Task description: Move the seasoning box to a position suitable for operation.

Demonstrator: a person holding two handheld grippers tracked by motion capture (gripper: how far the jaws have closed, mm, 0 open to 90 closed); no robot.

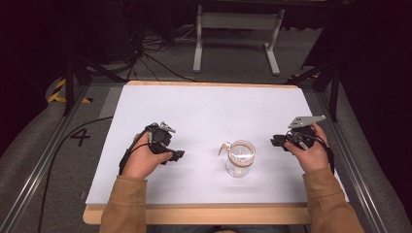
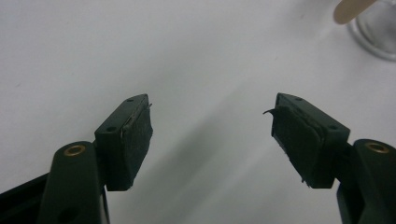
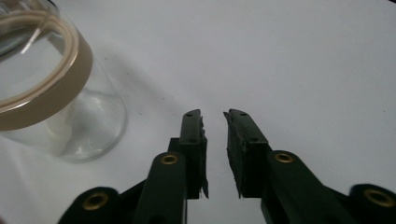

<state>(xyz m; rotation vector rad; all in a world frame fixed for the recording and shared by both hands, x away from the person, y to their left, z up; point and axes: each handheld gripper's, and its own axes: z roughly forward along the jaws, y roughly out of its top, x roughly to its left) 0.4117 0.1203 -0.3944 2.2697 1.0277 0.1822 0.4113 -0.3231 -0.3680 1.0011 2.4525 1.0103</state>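
A clear glass jar with a tan band around its mouth and a small clasp on its left stands near the front middle of the white tabletop. My left gripper rests to the jar's left, pointing toward it. In the left gripper view this gripper has its jaws wide apart over bare white surface, with the jar at the top right corner. My right gripper lies to the jar's right. In its own view the right gripper shows a narrow empty gap between the pads, and the jar is close at the left.
The white surface sits on a wooden board whose front edge runs near the person's sleeves. Metal rails flank the table on both sides. A white frame and cables stand on the floor beyond the far edge.
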